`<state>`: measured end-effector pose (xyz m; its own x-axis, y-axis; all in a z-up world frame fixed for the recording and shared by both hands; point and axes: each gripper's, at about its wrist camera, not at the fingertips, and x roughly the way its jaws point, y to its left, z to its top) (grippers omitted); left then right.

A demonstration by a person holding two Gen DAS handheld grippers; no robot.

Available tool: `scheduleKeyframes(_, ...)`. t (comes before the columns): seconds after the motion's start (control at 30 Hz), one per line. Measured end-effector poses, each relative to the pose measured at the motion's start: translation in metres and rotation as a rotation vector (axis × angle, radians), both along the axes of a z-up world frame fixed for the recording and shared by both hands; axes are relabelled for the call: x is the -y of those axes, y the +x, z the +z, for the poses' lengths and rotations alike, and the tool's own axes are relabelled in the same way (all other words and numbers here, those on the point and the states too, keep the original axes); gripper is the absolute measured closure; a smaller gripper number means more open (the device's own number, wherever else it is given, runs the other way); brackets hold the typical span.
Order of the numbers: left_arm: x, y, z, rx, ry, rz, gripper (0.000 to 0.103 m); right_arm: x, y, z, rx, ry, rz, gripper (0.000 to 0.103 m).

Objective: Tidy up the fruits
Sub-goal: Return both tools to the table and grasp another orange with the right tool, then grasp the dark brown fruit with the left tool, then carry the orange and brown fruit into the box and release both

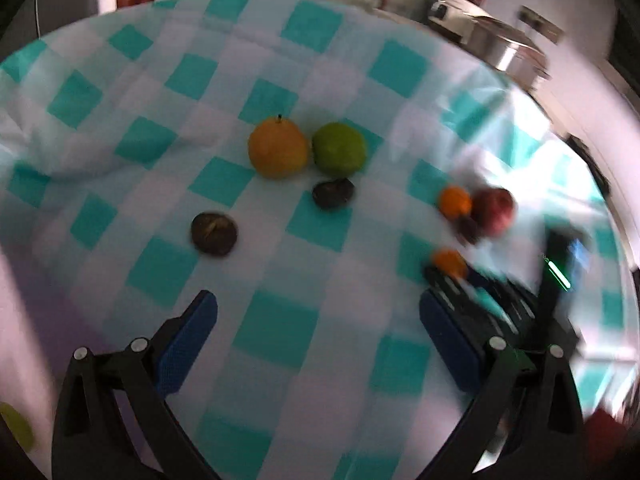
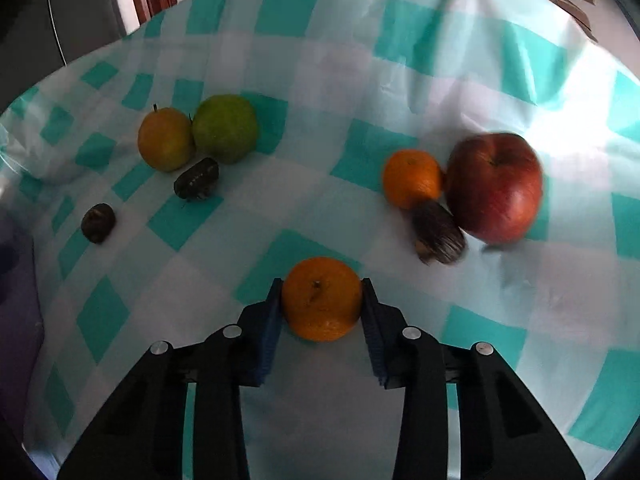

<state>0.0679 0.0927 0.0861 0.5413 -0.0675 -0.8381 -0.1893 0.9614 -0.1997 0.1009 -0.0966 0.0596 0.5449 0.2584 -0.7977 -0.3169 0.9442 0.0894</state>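
Between our right gripper (image 2: 321,300) pads sits a clamped mandarin (image 2: 321,298); our left gripper (image 1: 318,330) hangs wide above the checked worktop (image 1: 280,332).

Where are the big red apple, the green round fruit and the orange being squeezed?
Big red apple (image 2: 494,188), right wrist view, middle of its skin.
Green round fruit (image 2: 225,128), right wrist view, its centre.
Small orange mandarin (image 2: 320,300), right wrist view, near its stem.

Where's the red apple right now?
In the right wrist view the red apple sits on the right of the checked cloth, touching a small orange, with a dark fruit just in front.
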Motion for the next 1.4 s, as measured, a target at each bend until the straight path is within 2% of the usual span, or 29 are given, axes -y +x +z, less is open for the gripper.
scheduleKeyframes(0.17,0.018,0.058,-0.034,-0.001,0.041,0.008,0.002,0.047,-0.028,0.004,-0.004,0.102,-0.084,0.066)
scheduleKeyframes(0.3,0.030,0.094,-0.051,0.009,0.096,0.003,0.002,0.066,-0.045,0.003,-0.002,0.127,-0.103,0.066)
scheduleKeyframes(0.43,0.031,0.116,-0.066,-0.006,0.126,0.020,0.012,0.078,-0.055,-0.002,-0.016,0.156,-0.126,0.066)
scheduleKeyframes(0.5,0.028,0.122,-0.072,-0.013,0.123,0.028,0.020,0.082,-0.059,-0.003,-0.018,0.166,-0.136,0.066)
scheduleKeyframes(0.6,0.031,0.124,-0.073,0.015,0.161,0.015,0.035,0.087,-0.061,-0.005,-0.020,0.173,-0.136,0.065)
scheduleKeyframes(0.63,0.032,0.125,-0.072,0.025,0.168,-0.001,0.054,0.088,-0.061,-0.005,-0.021,0.174,-0.139,0.065)
scheduleKeyframes(0.67,0.034,0.125,-0.071,0.030,0.166,-0.021,0.062,0.089,-0.062,-0.006,-0.022,0.175,-0.141,0.065)
scheduleKeyframes(0.73,0.036,0.124,-0.068,0.029,0.151,-0.044,0.062,0.091,-0.066,-0.007,-0.024,0.174,-0.142,0.065)
scheduleKeyframes(0.9,0.053,0.099,-0.060,0.035,0.117,-0.111,0.063,0.086,-0.067,-0.007,-0.034,0.166,-0.119,0.065)
scheduleKeyframes(1.13,0.090,0.039,-0.023,0.048,0.045,-0.200,0.063,0.084,-0.075,-0.001,-0.067,0.163,-0.111,0.065)
scheduleKeyframes(1.27,0.093,0.001,0.018,0.098,0.009,-0.226,0.063,0.076,-0.084,0.015,-0.066,0.160,-0.091,0.066)
scheduleKeyframes(1.4,0.079,-0.054,0.068,0.192,0.053,-0.266,0.063,0.054,-0.088,0.042,-0.028,0.164,-0.034,0.066)
